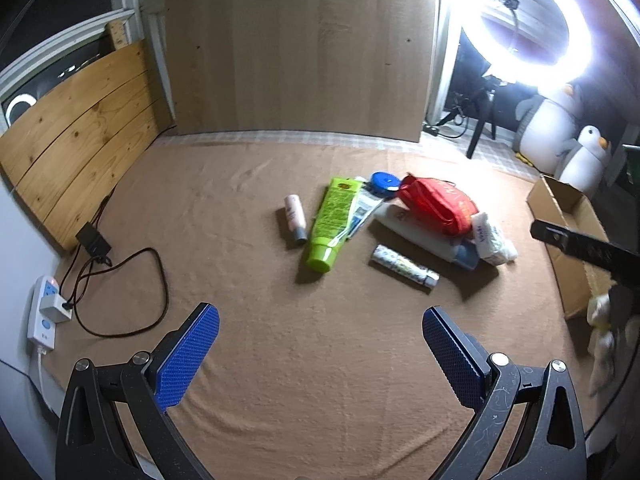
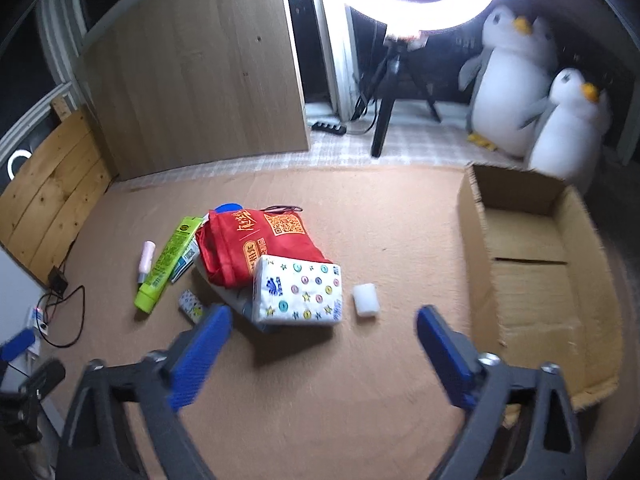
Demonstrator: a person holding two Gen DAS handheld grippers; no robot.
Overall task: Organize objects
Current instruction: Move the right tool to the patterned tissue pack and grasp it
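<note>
QR code on red bag (image 2: 256,248), tissue pack (image 1: 494,240) perhaps "Vinda"

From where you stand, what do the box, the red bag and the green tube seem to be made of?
Box: brown cardboard, matte, with a ribbed floor and cut flaps. Red bag: probably thin fabric, creased and slumped, printed. Green tube: looks like soft glossy plastic with a screw cap.

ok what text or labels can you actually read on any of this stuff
"Vinda", partly legible, on the tissue pack.
Red bag: a QR code and yellow Chinese characters, too blurred to read.
Green tube: fine print, too small.
Patterned bottle: print unreadable.
</note>
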